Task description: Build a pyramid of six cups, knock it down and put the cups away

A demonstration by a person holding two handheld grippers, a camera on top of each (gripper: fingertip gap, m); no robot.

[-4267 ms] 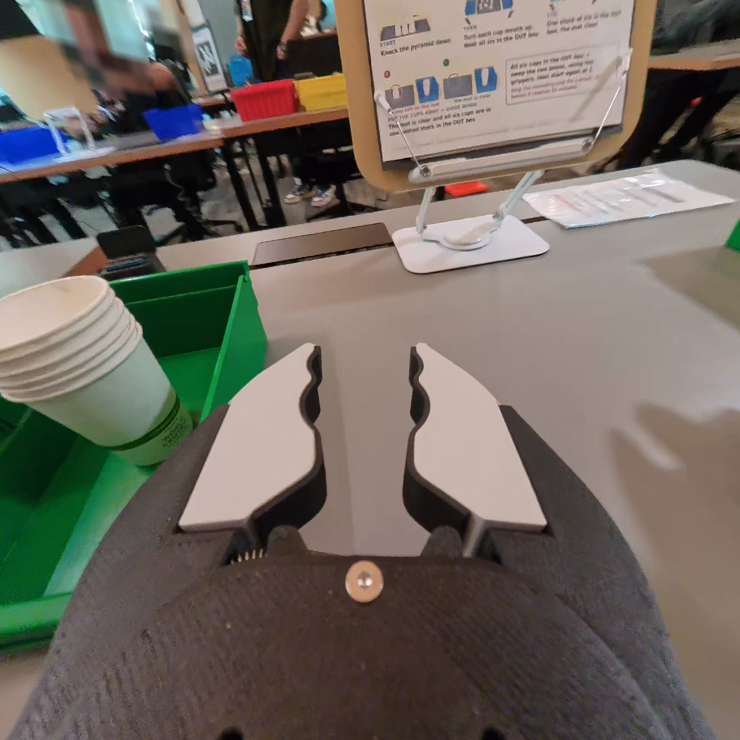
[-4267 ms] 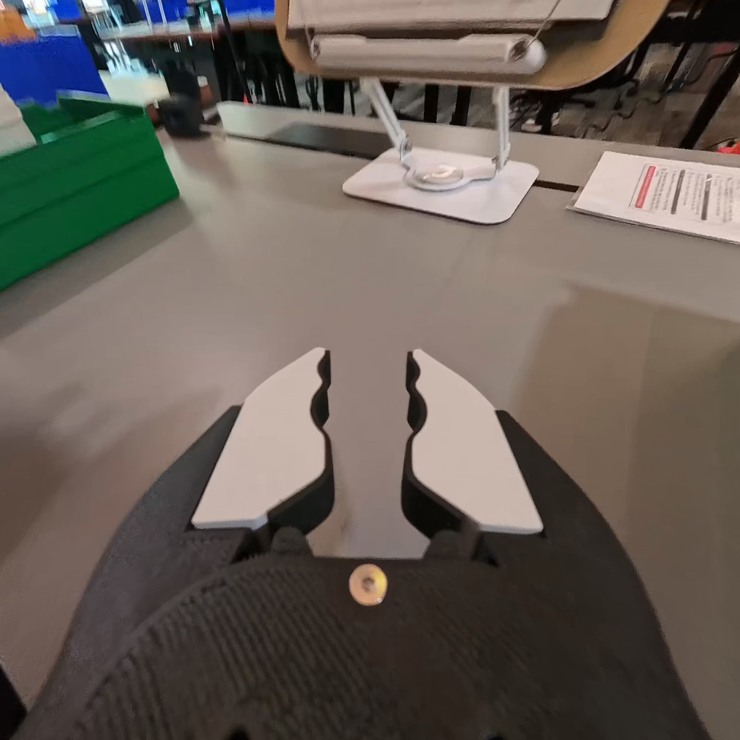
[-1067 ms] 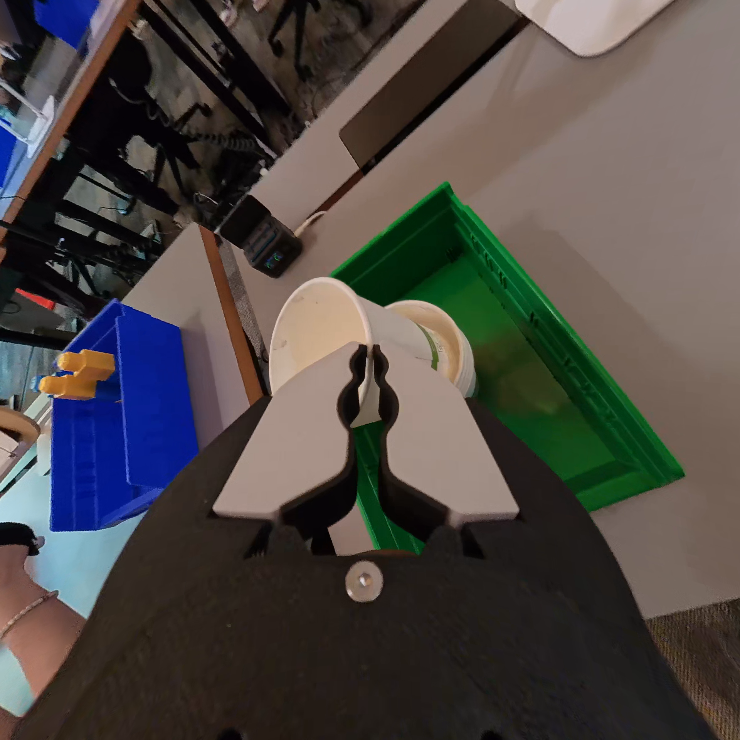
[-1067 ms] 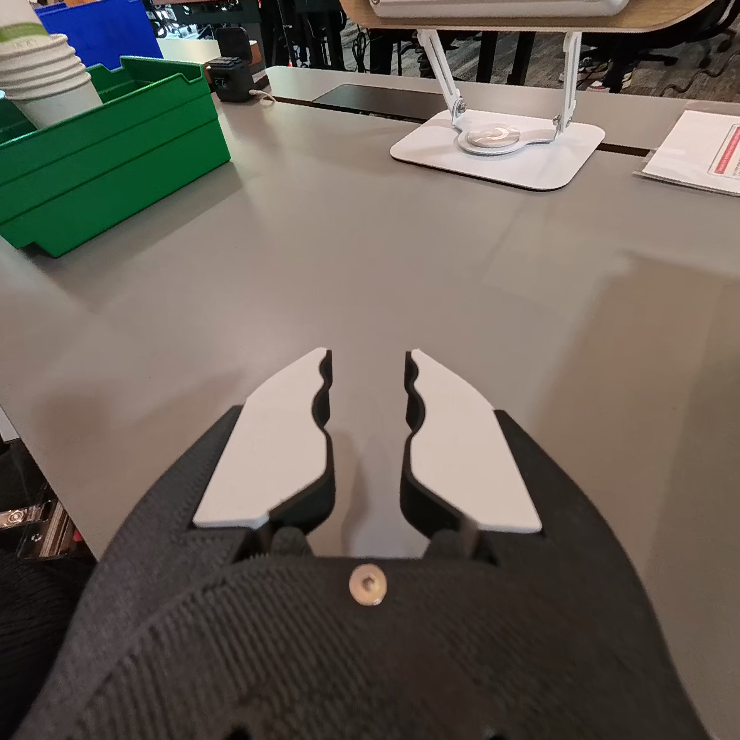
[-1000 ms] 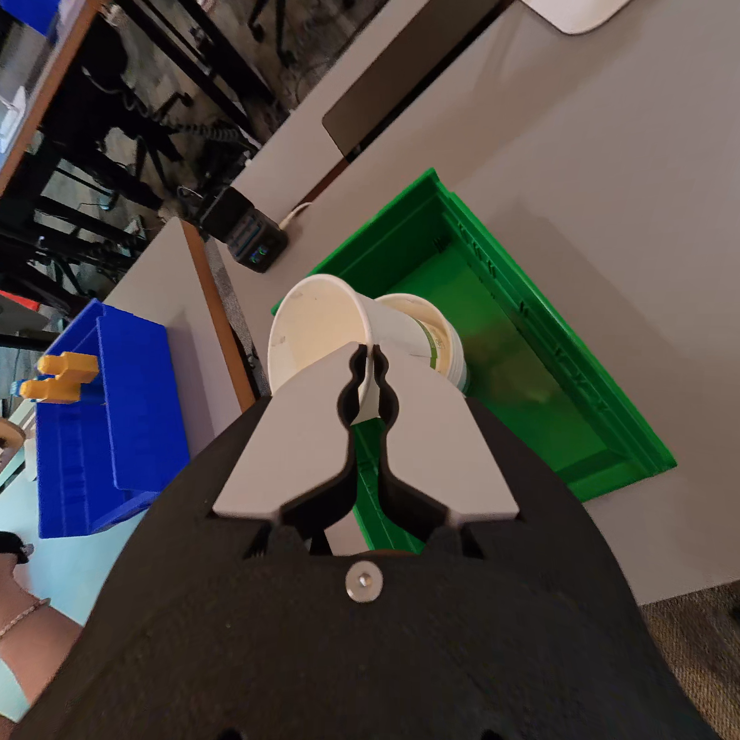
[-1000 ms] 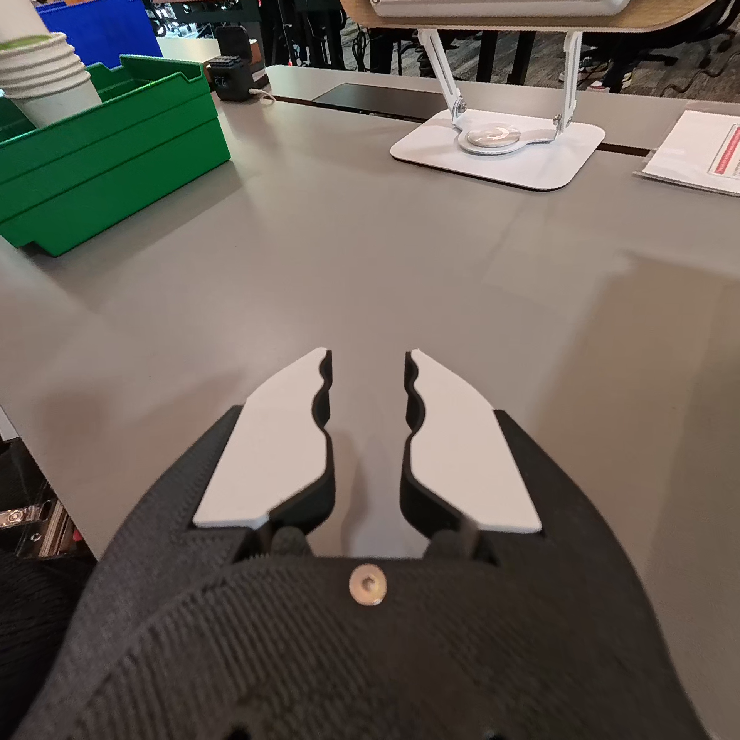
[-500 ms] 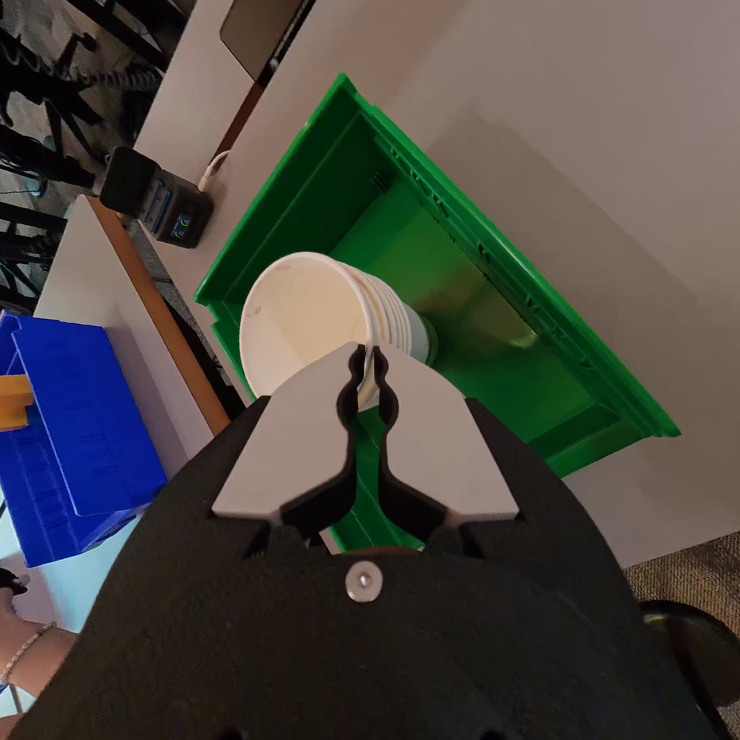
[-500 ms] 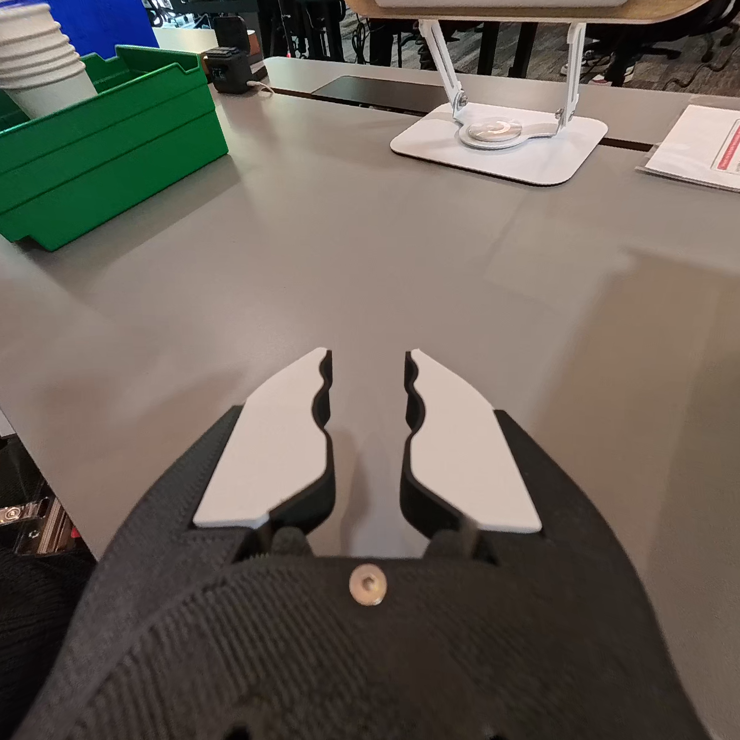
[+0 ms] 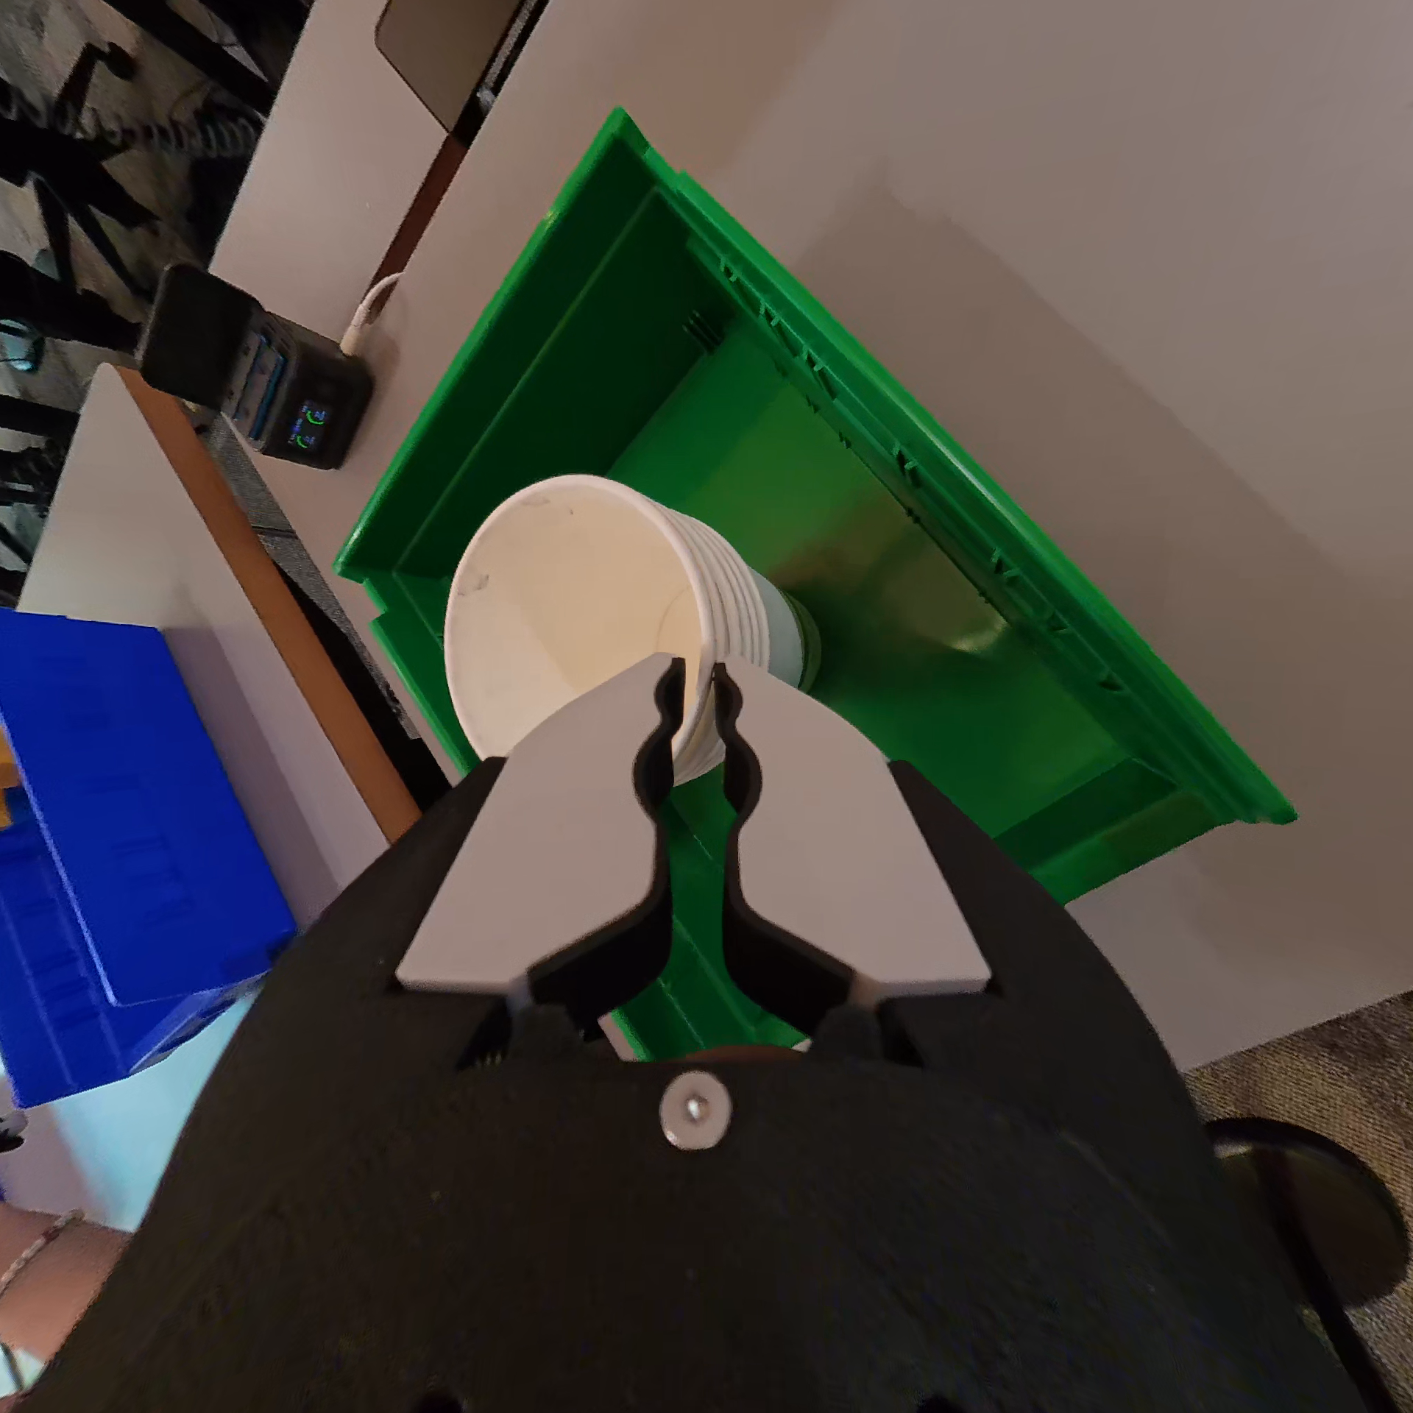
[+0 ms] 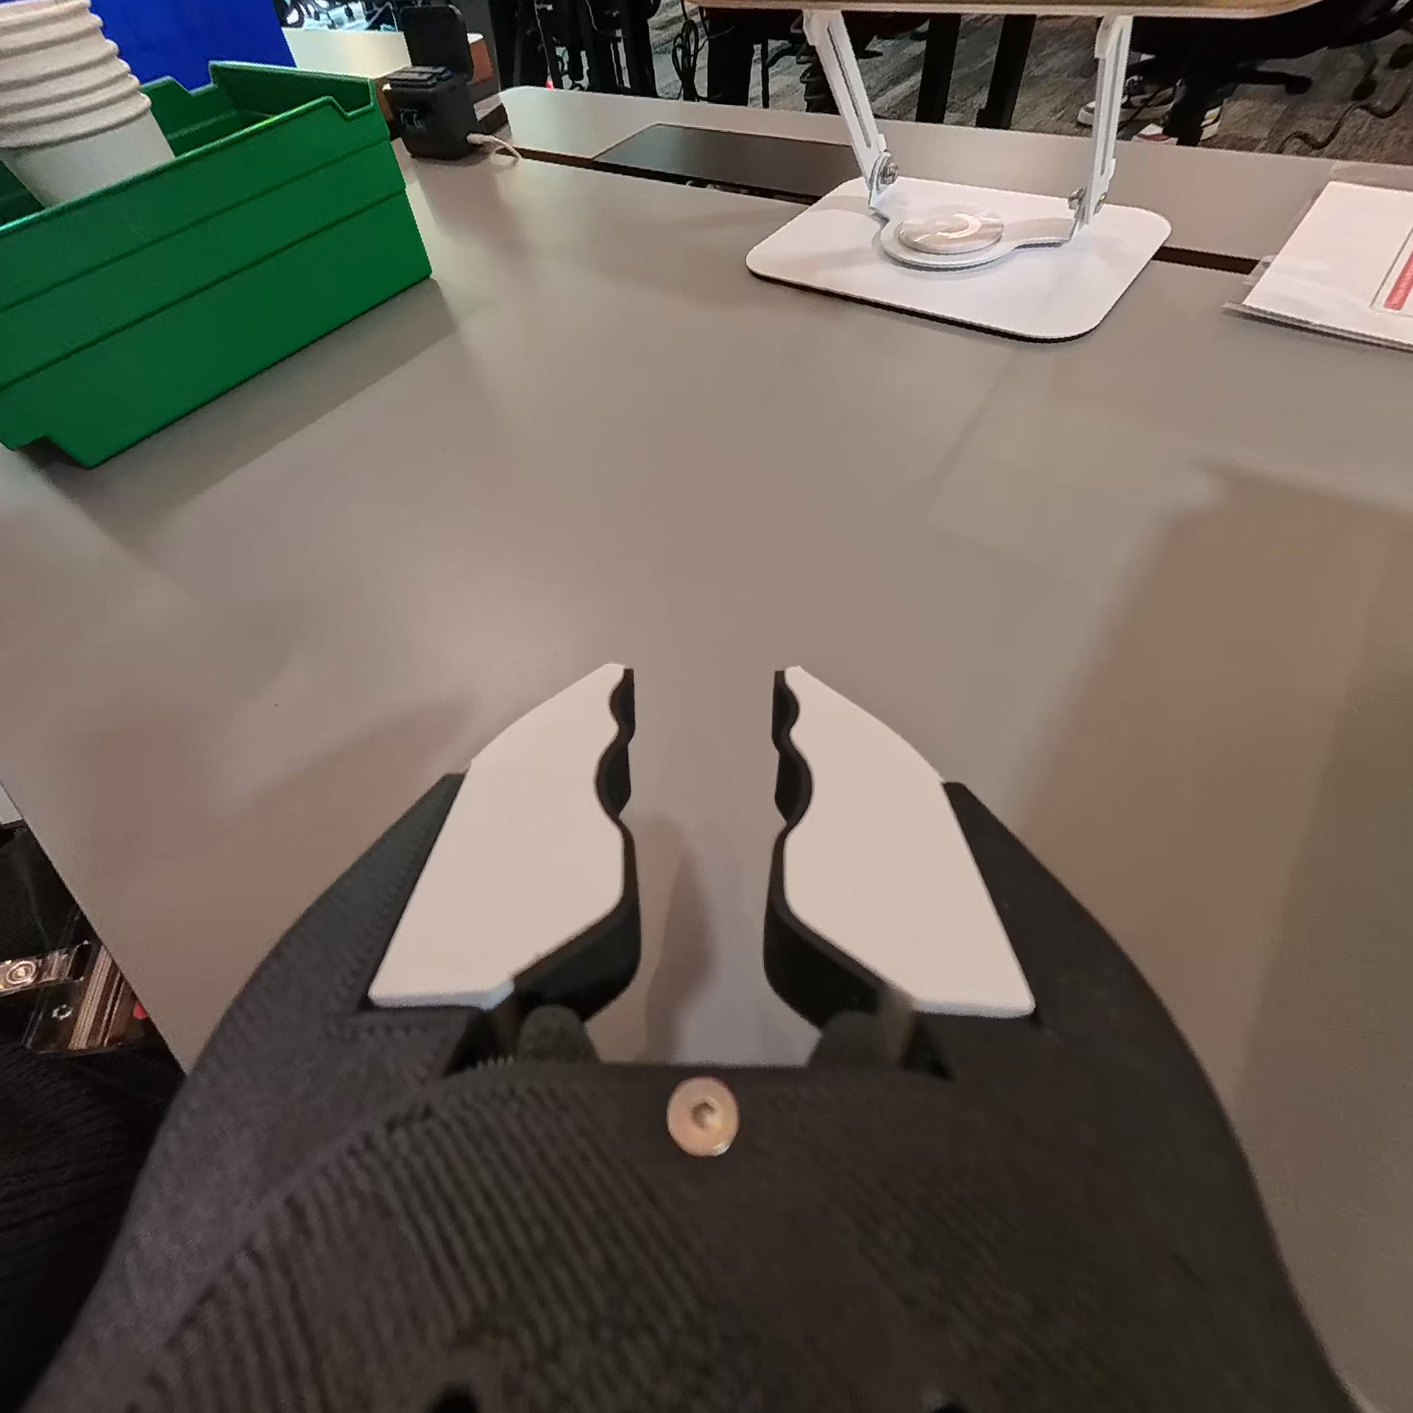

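Starting on the far left of the left wrist view, there's a blue bin [image 9: 115,826] sitting on a neighbouring table, and a small black charger-type box [image 9: 252,367] with a lit little screen and a white cable plugged in, just past the far corner of the green bin [image 9: 1017,581]. The green bin sits on the grey table [image 9: 1070,229], close to its near edge.

The left gripper [image 9: 694,677] is squeezed down to a narrow gap and it's pinching the rim of a stack of white paper cups [image 9: 581,612]: one finger is inside the top cup, the other is against the outside of the stacked rims. The stack is tilted, its mouth facing the camera, and it's over the inside of the green bin. Can't really tell whether the bottom cup touches the bin floor or hangs just above it.

Over to the right wrist view: the same green bin [image 10: 206,260] is at the far left with the cup stack [image 10: 69,99] poking up out of it, the black box [image 10: 436,115] behind it. The right gripper [image 10: 703,680] sits in the middle, its fingers spread well apart with nothing between them, low over bare grey table [image 10: 688,474] and well away from the bin. Further right is the white base of a stand [image 10: 963,260] with two slanted legs, and at the far right edge a sheet of paper [image 10: 1346,283] in a clear sleeve lying flat.
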